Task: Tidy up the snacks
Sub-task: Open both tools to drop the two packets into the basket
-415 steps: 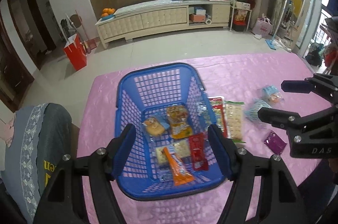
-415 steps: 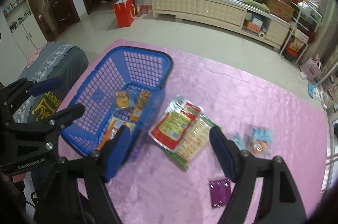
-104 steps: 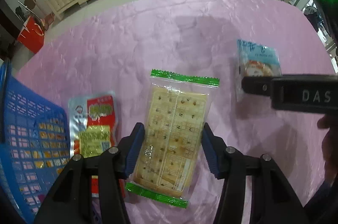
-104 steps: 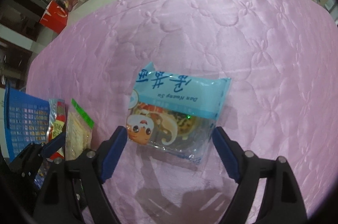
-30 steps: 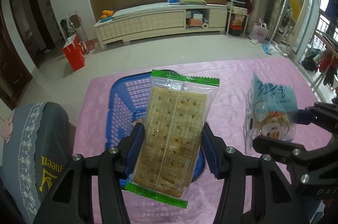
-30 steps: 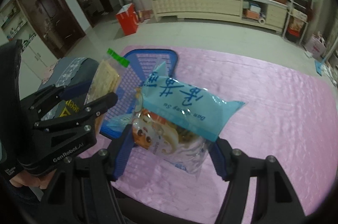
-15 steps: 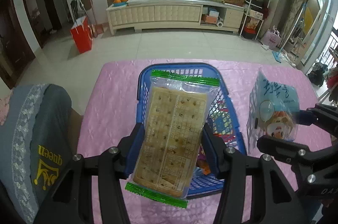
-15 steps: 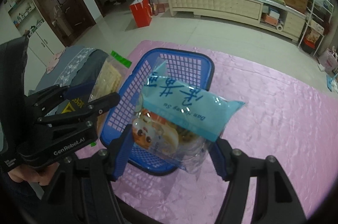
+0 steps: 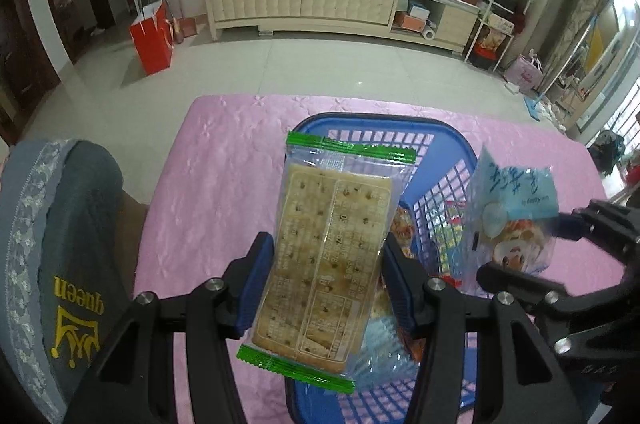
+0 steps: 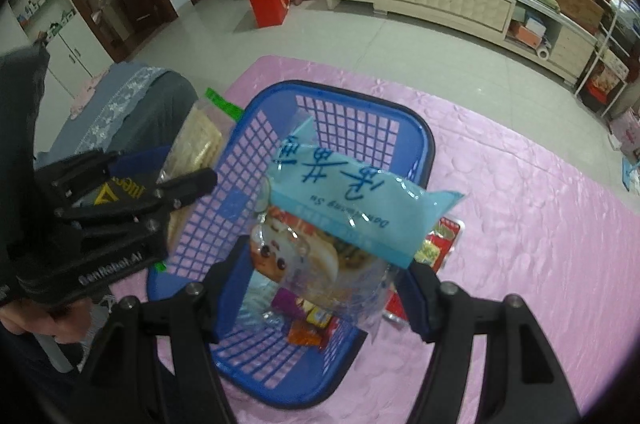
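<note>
Nearest, we see the left gripper [image 9: 326, 284] clamped on the cracker pack [image 9: 328, 256] and the right gripper [image 10: 320, 284] clamped on the blue snack bag [image 10: 344, 224] — both hang above the blue basket [image 10: 424, 144], apparently for dropping in. Beyond lies the pink worktop [image 10: 540, 204].

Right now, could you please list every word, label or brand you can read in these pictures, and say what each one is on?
"queen", upside down under a yellow crown: grey cushion.
"GenRobot.AI", upside down: body of the left gripper.
"Dan Huang Su", upside down beside large blue Chinese characters: light blue snack bag in the right gripper.
Print on the cracker pack: too small to read.
Lettering on the right gripper's body: only partly visible.
</note>
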`<state>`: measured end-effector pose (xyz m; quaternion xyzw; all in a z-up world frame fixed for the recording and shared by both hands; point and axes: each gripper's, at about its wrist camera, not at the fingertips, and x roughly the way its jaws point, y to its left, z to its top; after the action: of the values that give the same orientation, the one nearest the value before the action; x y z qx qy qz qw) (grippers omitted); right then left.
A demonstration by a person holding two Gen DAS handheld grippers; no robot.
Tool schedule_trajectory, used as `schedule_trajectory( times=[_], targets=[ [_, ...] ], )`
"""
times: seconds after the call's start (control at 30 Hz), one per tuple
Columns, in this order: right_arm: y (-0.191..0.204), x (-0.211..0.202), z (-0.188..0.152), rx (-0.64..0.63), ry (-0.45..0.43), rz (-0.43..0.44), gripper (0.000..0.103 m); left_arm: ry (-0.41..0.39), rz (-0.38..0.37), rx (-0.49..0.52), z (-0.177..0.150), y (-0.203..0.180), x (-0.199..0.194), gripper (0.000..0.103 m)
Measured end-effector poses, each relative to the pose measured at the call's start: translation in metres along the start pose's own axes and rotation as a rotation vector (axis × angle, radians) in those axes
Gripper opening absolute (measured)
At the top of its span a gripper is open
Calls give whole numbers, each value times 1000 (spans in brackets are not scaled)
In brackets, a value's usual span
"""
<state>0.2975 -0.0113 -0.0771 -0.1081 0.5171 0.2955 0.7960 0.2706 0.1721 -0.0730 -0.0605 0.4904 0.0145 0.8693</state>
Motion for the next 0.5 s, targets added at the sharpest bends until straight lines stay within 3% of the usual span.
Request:
schedule_trajectory(
  times=[0.33, 0.5],
  targets=[
    [-1, 14, 9, -52, 2, 14, 72, 19, -13, 5, 10, 2, 16, 52],
    [0, 18, 7, -85, 9, 13, 80, 9, -9, 41, 8, -7, 16, 64]
  ],
)
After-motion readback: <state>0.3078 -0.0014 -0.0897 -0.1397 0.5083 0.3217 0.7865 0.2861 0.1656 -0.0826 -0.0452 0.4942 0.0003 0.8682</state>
